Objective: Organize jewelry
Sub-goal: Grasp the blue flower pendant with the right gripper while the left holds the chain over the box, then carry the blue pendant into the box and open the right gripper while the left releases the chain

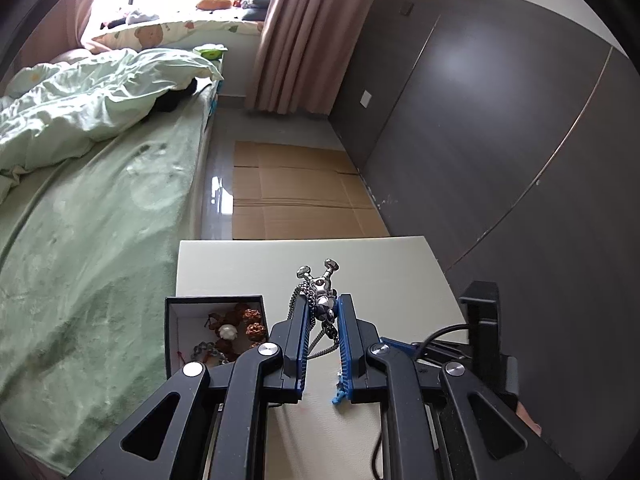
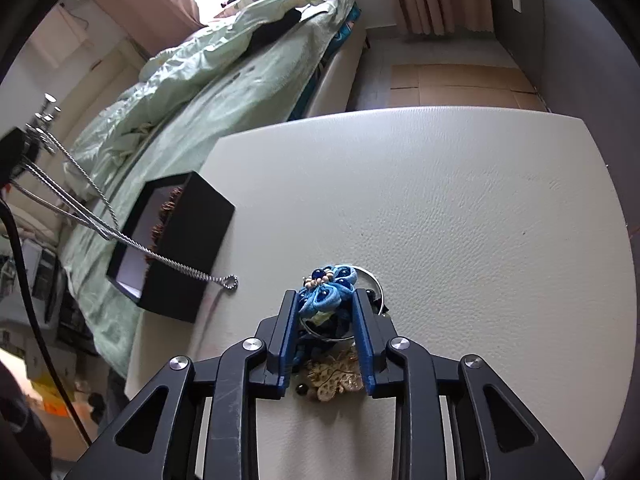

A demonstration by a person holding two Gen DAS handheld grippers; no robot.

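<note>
My left gripper is shut on a silver figure pendant, held above the white table. The pendant's chain hangs down between the pads. In the right wrist view that chain slants down over the black box, and its end loop rests on the table. My right gripper is low over the table, its pads closed against both sides of a blue fabric flower ornament. A metal ring and a gold lotus-shaped piece lie under it.
The black box, white inside, sits at the table's left edge and holds brown beads and a chain. A bed with green covers runs along the left. Flattened cardboard lies on the floor beyond the table, with a dark wardrobe to the right.
</note>
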